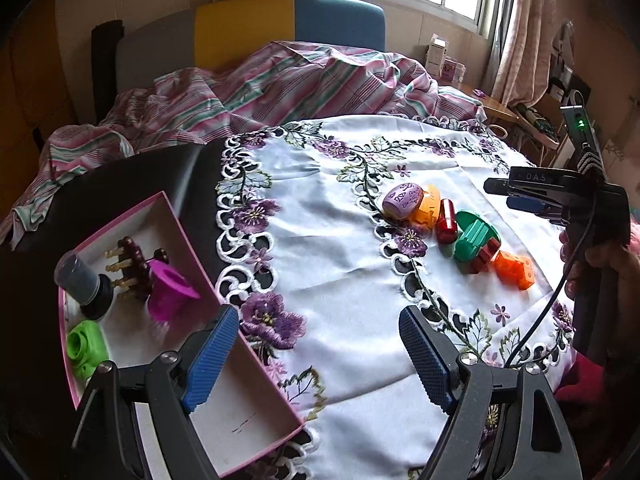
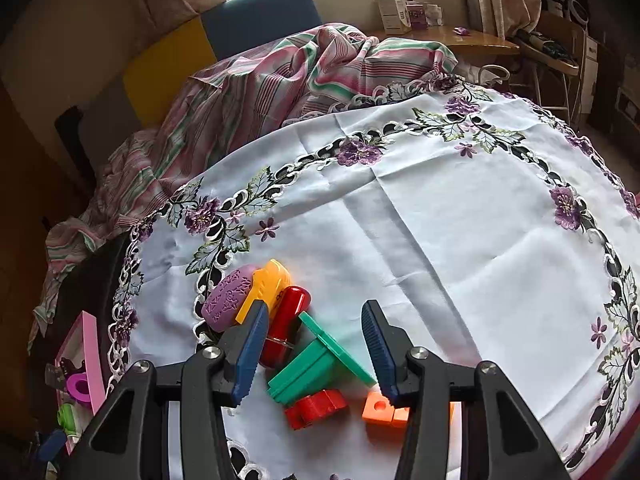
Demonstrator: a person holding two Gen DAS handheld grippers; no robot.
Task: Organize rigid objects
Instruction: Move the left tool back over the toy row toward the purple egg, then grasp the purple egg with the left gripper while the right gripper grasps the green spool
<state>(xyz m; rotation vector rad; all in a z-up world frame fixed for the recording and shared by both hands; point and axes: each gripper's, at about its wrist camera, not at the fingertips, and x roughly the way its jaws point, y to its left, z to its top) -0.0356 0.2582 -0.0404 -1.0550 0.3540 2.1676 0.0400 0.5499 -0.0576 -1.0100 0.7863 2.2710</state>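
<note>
A pile of small plastic pieces lies on the white embroidered cloth (image 1: 340, 248): a purple piece (image 1: 402, 199), an orange-yellow piece (image 1: 426, 210), a red cylinder (image 1: 448, 226), a green piece (image 1: 476, 242), a red block (image 2: 316, 402) and an orange cube (image 1: 516, 270). My right gripper (image 2: 316, 350) is open just above the green piece (image 2: 316, 364); it also shows in the left wrist view (image 1: 516, 196). My left gripper (image 1: 316, 356) is open and empty over the edge of a pink box (image 1: 248, 364). The box holds a purple cup (image 1: 170, 292), a green piece (image 1: 84, 346), a dark vial (image 1: 82, 280) and a brown part (image 1: 132, 264).
The cloth covers a dark table (image 1: 140, 176) beside a bed with a striped sheet (image 1: 256, 88). A wooden side table (image 2: 460, 38) with small boxes stands at the back right. A cable (image 1: 548, 312) hangs from the right gripper.
</note>
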